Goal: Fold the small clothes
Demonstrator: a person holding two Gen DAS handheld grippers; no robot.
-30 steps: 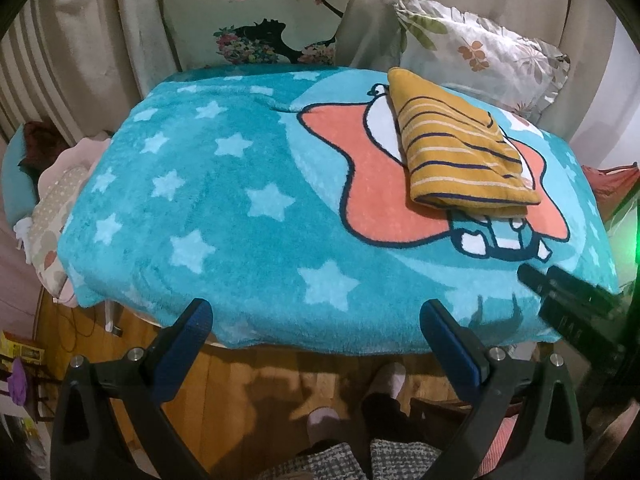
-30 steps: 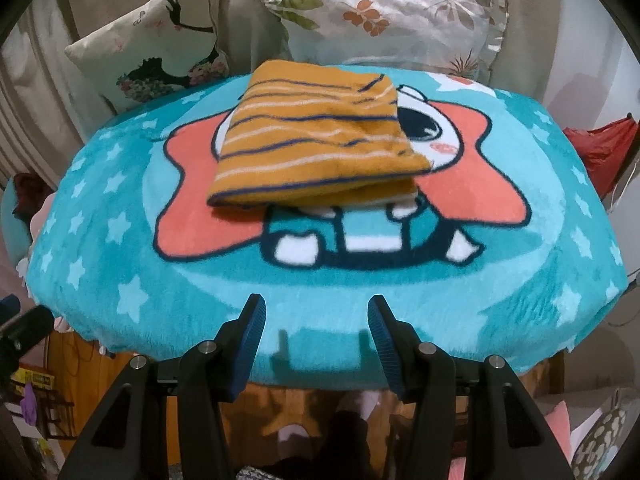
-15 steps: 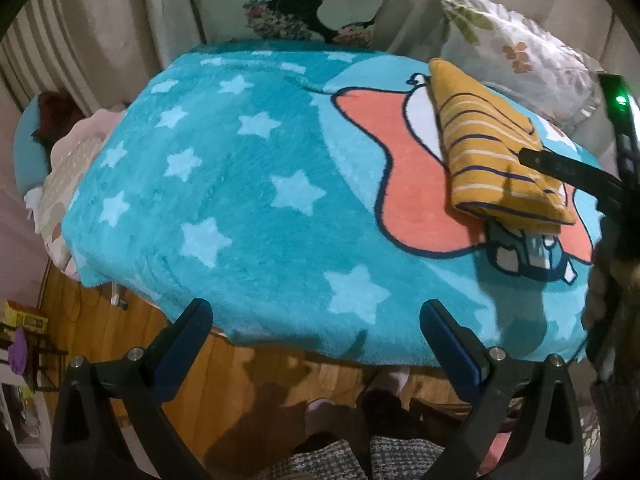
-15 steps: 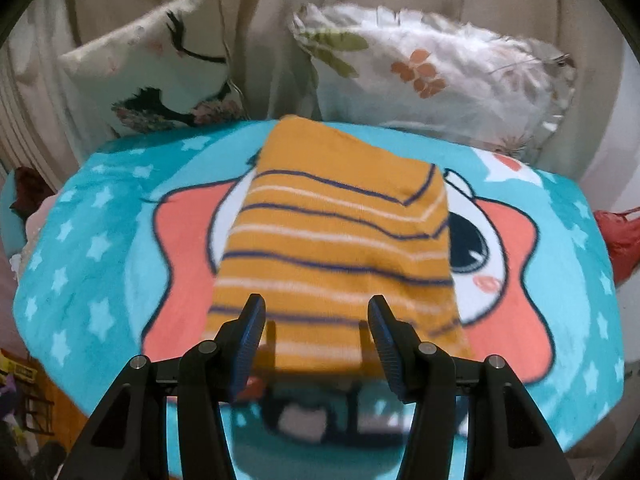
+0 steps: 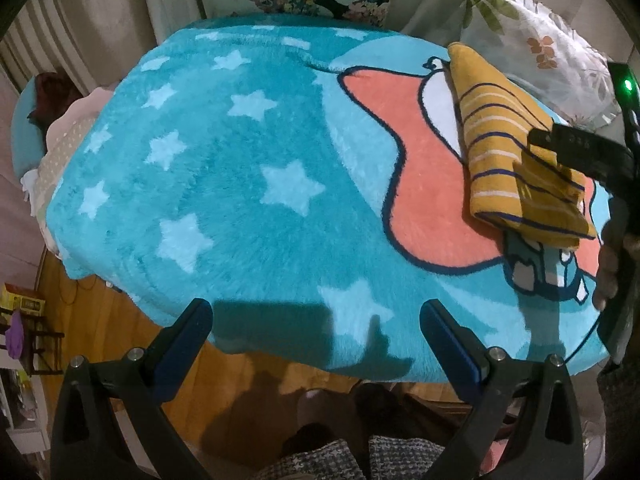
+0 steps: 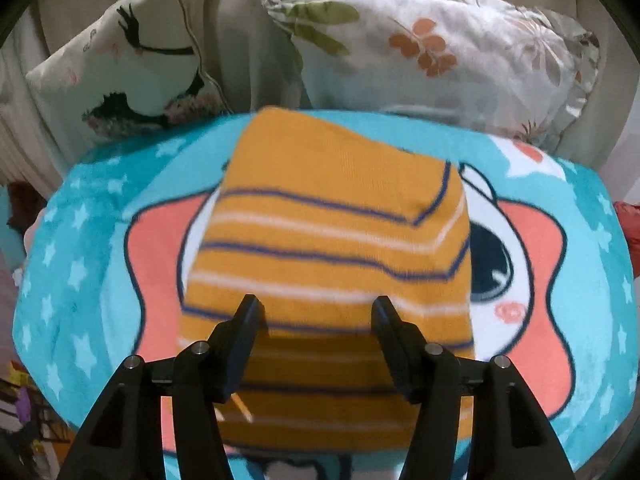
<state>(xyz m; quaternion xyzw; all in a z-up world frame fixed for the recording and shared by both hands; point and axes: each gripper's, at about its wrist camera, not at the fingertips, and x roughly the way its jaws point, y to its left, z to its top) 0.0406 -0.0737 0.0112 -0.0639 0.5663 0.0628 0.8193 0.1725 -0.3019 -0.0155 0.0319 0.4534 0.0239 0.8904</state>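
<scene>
A folded mustard-yellow garment with navy and white stripes [image 6: 332, 248] lies on the teal star blanket [image 6: 100, 264]. It also shows at the right of the left wrist view [image 5: 496, 136]. My right gripper [image 6: 316, 312] is open, its fingertips over the garment's near edge, one on each side. In the left wrist view its black body [image 5: 580, 148] reaches over the garment. My left gripper [image 5: 316, 316] is open and empty, low at the blanket's near edge, well left of the garment.
The blanket [image 5: 240, 184] covers a raised surface with a cartoon print. A dancer-print pillow [image 6: 128, 64] and a leaf-print pillow [image 6: 432, 40] lean at the back. Wooden floor [image 5: 80, 280] and piled fabric [image 5: 60, 140] lie to the left.
My right gripper has moved forward onto the striped garment, its fingers now over the near edge. My left gripper has moved closer to the blanket and stays open.
</scene>
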